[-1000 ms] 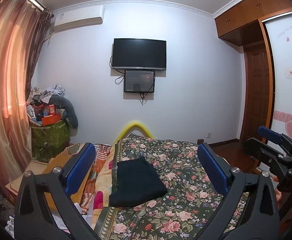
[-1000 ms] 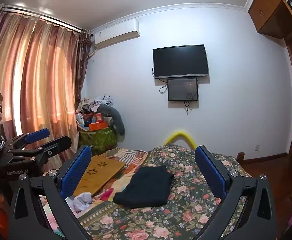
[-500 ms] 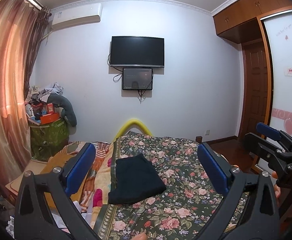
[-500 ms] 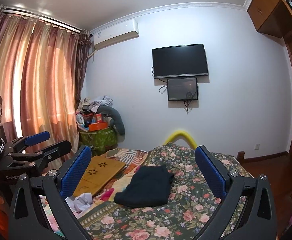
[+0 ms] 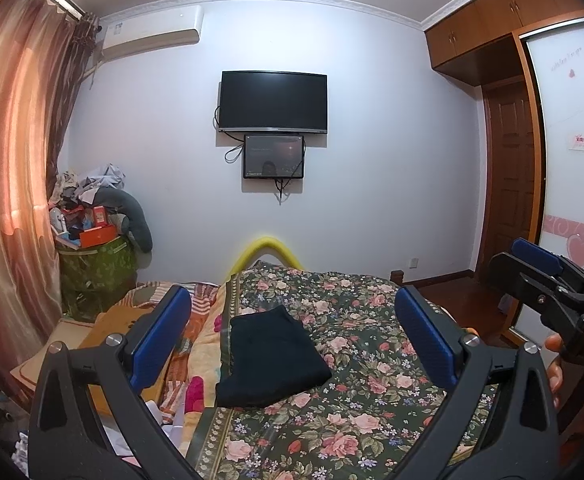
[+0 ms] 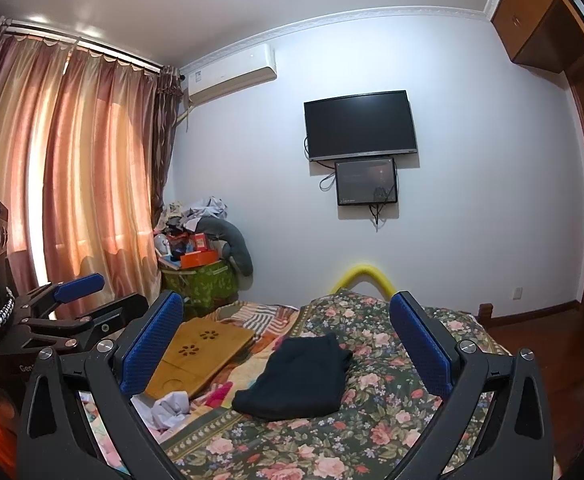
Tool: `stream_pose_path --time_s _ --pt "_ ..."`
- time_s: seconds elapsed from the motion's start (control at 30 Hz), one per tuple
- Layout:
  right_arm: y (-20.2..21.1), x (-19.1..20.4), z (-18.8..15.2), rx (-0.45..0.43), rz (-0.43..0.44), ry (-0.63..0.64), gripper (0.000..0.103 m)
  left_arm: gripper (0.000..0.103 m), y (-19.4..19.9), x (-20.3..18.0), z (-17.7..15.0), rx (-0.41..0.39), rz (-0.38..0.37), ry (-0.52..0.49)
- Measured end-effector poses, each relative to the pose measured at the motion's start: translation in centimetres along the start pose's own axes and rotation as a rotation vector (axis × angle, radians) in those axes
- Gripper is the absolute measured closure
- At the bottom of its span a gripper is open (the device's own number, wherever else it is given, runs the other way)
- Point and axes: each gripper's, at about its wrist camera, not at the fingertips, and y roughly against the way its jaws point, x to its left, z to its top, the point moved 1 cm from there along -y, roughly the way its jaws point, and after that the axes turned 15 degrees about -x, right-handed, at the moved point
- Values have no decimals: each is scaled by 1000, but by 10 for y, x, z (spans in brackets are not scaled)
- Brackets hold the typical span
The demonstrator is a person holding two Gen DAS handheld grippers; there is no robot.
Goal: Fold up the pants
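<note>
Left gripper [image 5: 292, 340]: I read the jaws wide apart, empty, touching nothing.
Right gripper [image 6: 287, 344]: same, spread wide and empty, raised off the bed [image 6: 392, 412].
Pants [image 5: 269, 356]: a dark folded bundle on the bed, ahead of both grippers.
Change: my left view has lifted slightly over the last second; pants unmoved.
Meaning: I judge the fold finished.
</note>
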Motion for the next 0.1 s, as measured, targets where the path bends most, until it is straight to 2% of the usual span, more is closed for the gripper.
stream_pose_path --time_s 0.1 --pt "0 0 0 2 1 -2 0 0 -1 1 -1 3 3 3"
